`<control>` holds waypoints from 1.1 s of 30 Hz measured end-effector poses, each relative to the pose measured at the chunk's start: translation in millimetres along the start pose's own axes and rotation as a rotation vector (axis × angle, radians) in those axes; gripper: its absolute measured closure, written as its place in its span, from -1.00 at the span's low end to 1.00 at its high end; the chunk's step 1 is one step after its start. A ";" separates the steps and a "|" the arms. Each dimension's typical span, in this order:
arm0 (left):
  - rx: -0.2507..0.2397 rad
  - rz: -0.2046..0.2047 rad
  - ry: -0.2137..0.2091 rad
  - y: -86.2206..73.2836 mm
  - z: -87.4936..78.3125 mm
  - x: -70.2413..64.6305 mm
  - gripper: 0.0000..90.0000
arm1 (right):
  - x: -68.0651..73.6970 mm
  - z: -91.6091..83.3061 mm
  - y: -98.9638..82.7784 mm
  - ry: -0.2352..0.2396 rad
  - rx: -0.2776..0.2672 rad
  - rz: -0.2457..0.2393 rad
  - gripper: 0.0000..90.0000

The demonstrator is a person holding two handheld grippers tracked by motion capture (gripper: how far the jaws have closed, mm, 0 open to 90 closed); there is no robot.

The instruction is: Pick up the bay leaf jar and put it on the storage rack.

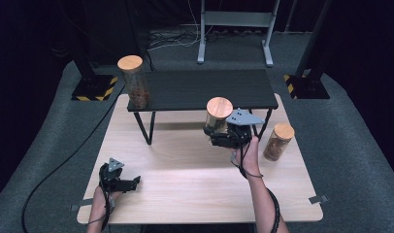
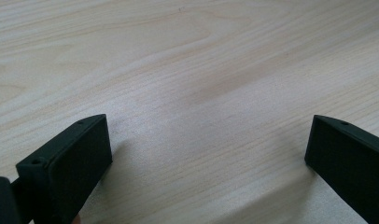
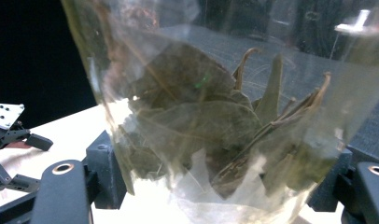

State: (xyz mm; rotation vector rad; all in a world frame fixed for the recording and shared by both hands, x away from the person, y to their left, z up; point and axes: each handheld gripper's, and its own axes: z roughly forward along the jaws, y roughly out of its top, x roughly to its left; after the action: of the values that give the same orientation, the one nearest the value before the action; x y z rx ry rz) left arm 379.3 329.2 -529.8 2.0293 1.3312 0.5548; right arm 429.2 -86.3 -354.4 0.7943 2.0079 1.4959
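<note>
My right gripper (image 1: 216,137) is shut on a glass jar (image 1: 218,115) with a round wooden lid, gripping its lower body. The jar stands upright just before the front edge of the black shelf (image 1: 209,87). In the right gripper view the jar (image 3: 215,116) holds dried green leaves, and the black jaws of my right gripper (image 3: 225,186) press on its two sides. My left gripper (image 1: 132,183) rests low at the table's near left corner. Its jaws stand wide open in the left gripper view (image 2: 208,144), with bare wood between them.
A second lidded jar (image 1: 135,82) of brown contents stands on the shelf's left end. A third jar (image 1: 278,141) stands on the light wooden table (image 1: 185,179) to the right of my right hand. The left gripper (image 3: 31,161) shows far off in the right gripper view.
</note>
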 end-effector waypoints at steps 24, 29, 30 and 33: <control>0.000 0.000 0.000 0.0 0.0 0.0 -1.00 | -2.5 0.2 14.8 0.007 -0.002 -0.016 -0.45; 0.000 0.000 0.000 0.0 0.0 0.0 -1.00 | -3.4 -0.4 18.2 0.006 -0.002 -0.021 -0.45; 0.000 0.000 0.000 0.0 0.0 0.0 -1.00 | -3.5 -0.6 18.9 0.006 -0.002 -0.022 -0.45; 0.000 0.000 0.000 0.0 0.0 0.0 -1.00 | -3.5 -1.3 21.3 0.004 -0.003 -0.025 -0.45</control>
State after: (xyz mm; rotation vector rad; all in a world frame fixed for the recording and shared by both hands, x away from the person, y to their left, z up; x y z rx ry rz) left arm 379.4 329.2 -529.8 2.0291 1.3317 0.5546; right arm 433.9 -84.9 -333.3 0.7626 2.0110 1.4868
